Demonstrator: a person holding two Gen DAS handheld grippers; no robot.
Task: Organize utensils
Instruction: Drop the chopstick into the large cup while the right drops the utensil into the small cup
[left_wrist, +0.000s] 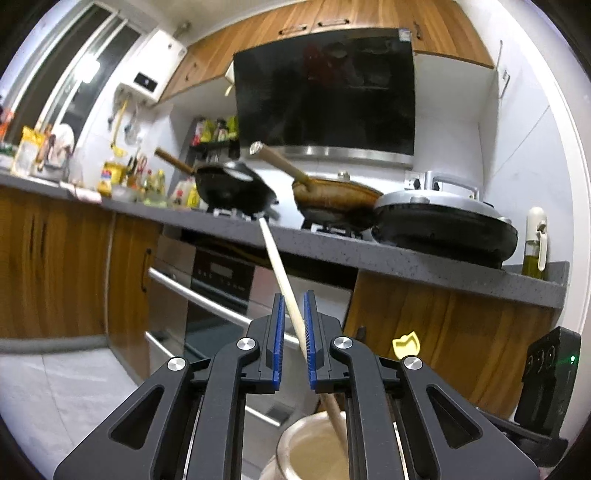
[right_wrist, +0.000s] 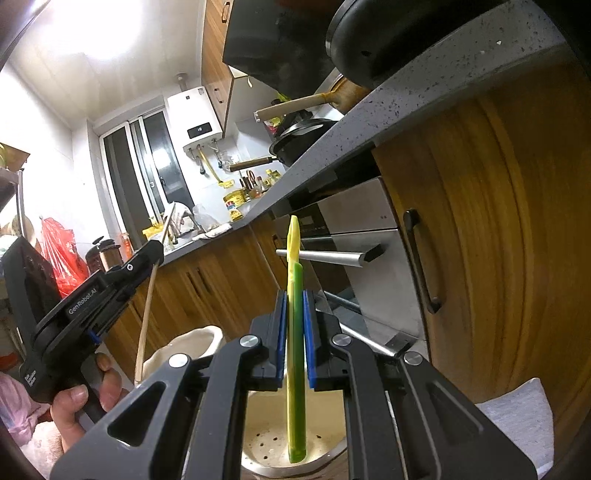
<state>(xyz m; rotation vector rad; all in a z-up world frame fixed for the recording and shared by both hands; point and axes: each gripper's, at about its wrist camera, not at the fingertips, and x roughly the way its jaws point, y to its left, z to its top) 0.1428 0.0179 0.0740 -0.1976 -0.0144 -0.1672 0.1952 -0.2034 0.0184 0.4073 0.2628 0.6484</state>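
A pale wooden chopstick (left_wrist: 277, 258) slants up and left between the blue pads of my left gripper (left_wrist: 293, 299), which is shut on it. Its lower end dips into a cream ceramic holder (left_wrist: 306, 446) just under the gripper. From the right wrist view, the left gripper (right_wrist: 155, 254) is at the left with the chopstick (right_wrist: 146, 317) running down to a wavy-rimmed holder (right_wrist: 192, 343). My right gripper (right_wrist: 294, 295) is shut on a flat green and yellow utensil (right_wrist: 295, 332), upright, its foot inside a cream cup with drain holes (right_wrist: 266, 439). The utensil's yellow tip (left_wrist: 406, 345) shows in the left wrist view.
A grey counter (left_wrist: 406, 258) carries a black wok (left_wrist: 236, 188), a brown pan (left_wrist: 332, 195), a lidded electric pan (left_wrist: 443, 221) and an oil bottle (left_wrist: 533, 247). Below it are a steel oven (left_wrist: 214, 280) and wooden cabinet doors (right_wrist: 498, 240). A hand (right_wrist: 81, 402) holds the left gripper.
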